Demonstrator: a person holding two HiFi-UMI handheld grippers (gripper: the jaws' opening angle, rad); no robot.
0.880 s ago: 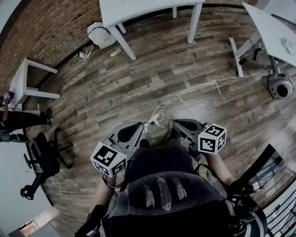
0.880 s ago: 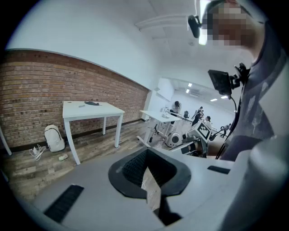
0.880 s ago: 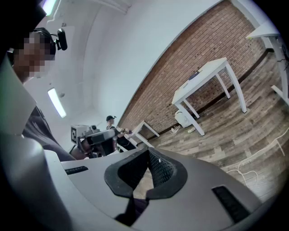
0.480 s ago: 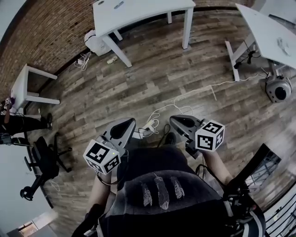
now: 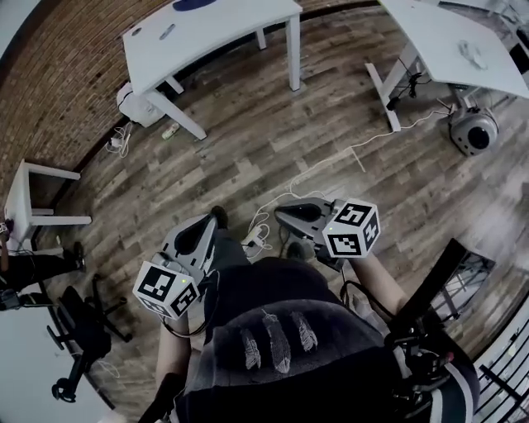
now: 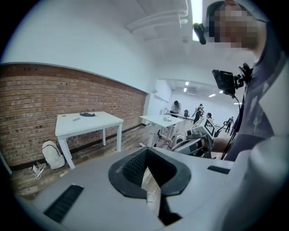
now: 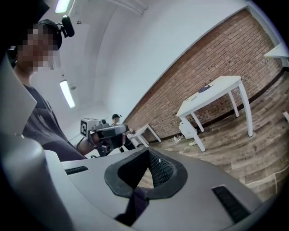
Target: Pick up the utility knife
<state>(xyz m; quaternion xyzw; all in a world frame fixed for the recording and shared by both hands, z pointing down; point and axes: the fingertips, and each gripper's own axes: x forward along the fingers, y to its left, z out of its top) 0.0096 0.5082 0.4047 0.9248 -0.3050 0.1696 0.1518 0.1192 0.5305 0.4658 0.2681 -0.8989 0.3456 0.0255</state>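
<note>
- The utility knife is gripped by neither tongs and cannot be made out with certainty. A small grey oblong thing (image 5: 168,31) is seen near the left end of the white counter (image 5: 240,25), and it is too small for its kind to be told.
- A dark flat thing (image 5: 196,4) is seen on the same counter, towards its far edge and apart from the grey thing.
- The counter is set against a brick wall (image 5: 58,74), with a white backpack (image 5: 132,103) on the wooden floor (image 5: 273,140) by its left leg.
- The left tongs (image 5: 201,231) are held low in front of the person, well apart from the counter. In the left gripper view the left tongs (image 6: 145,158) are seen closed, pad against pad, with nothing between them.
- The right tongs (image 5: 285,215) are held beside them at about the same level. In the right gripper view the right tongs (image 7: 148,158) are likewise seen closed and empty.
- A white cable (image 5: 331,161) is trailed across the floor between the tongs and a second white counter (image 5: 446,41) at the right.
- A black office chair (image 5: 83,330) is seen at the lower left.
</note>
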